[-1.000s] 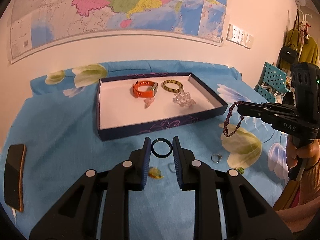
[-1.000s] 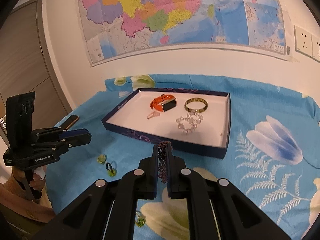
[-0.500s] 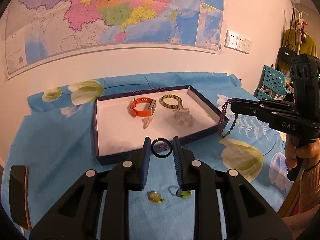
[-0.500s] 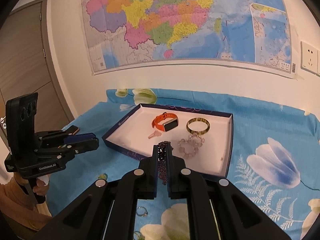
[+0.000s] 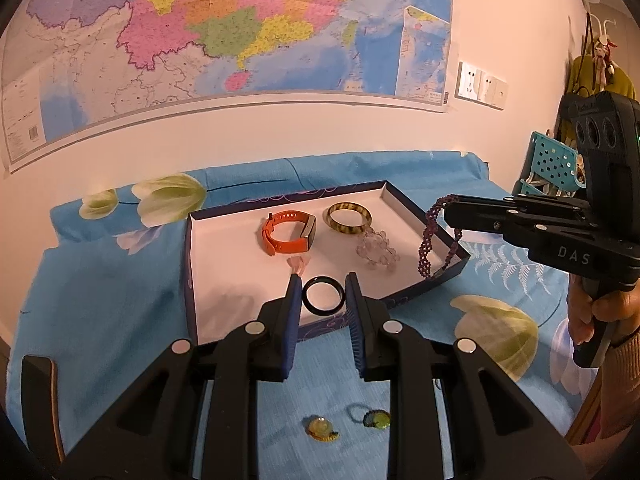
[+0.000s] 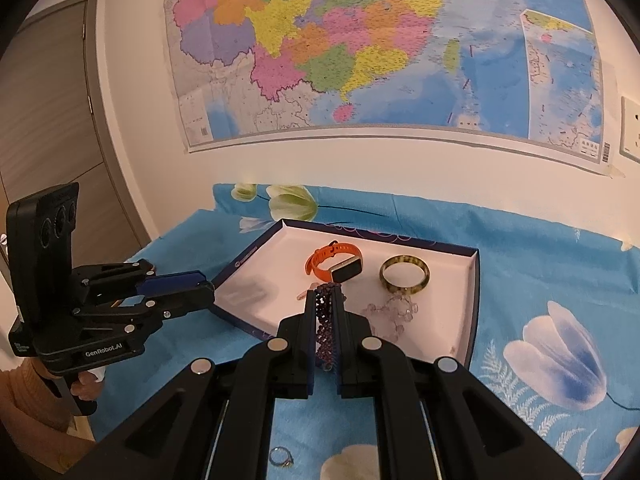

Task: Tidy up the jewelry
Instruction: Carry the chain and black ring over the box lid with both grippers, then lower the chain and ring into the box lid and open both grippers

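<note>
My left gripper (image 5: 323,280) is shut on a black ring bangle (image 5: 322,300), held above the front edge of the dark blue tray (image 5: 404,296). My right gripper (image 6: 325,296) is shut on a purple beaded bracelet (image 6: 325,328) that hangs over the tray's right rim in the left wrist view (image 5: 430,240). In the tray lie an orange watch (image 5: 288,232), a green-brown bangle (image 5: 349,218), a clear bead bracelet (image 5: 378,250) and a small pink piece (image 5: 300,265).
Two small yellow-green rings (image 5: 322,427) lie on the blue flowered cloth (image 5: 100,300) under my left gripper. A silver ring (image 6: 280,457) lies under my right gripper. A phone (image 5: 40,400) lies at the left edge. A wall with a map stands behind.
Both grippers have risen and moved forward toward the tray, each still holding its piece. The purple bracelet now hangs over the tray's right rim.
</note>
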Available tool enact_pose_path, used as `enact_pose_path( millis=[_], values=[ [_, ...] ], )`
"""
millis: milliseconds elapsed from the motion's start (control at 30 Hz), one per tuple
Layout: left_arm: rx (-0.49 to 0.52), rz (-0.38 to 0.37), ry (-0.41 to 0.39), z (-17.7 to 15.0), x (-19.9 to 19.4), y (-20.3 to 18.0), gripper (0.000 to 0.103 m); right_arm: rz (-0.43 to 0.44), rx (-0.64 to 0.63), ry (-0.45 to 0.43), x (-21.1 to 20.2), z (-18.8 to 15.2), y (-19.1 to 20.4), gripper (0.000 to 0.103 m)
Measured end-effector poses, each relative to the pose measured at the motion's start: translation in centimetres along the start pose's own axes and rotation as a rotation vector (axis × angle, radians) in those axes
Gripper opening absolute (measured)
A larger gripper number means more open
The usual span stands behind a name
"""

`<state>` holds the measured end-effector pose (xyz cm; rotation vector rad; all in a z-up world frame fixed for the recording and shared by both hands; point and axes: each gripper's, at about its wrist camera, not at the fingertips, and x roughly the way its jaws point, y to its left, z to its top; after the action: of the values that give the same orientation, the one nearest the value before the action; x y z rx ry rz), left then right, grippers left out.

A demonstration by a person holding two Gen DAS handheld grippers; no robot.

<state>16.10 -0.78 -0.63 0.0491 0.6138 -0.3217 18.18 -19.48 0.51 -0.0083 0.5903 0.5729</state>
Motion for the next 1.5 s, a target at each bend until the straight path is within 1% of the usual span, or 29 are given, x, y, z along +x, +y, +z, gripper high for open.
enact_pose_path(
  millis=[633,1100,1500],
  values=[
    [-0.005,-0.004,0.011,1.4,2.3,0.2,0.022,-0.001,0.013,0.020,2.6,1.0,-0.7,0.006],
    [-0.023,-0.004,0.043,2.1,4.9,0.5,0.022,-0.001,0.028,0.051,5.1,1.1,-1.4,0.006],
    [-0.050,-0.001,0.091,2.0,7.2,1.0,0.022,0.003,0.045,0.069,6.7,1.2,-1.8,0.006]
  ],
)
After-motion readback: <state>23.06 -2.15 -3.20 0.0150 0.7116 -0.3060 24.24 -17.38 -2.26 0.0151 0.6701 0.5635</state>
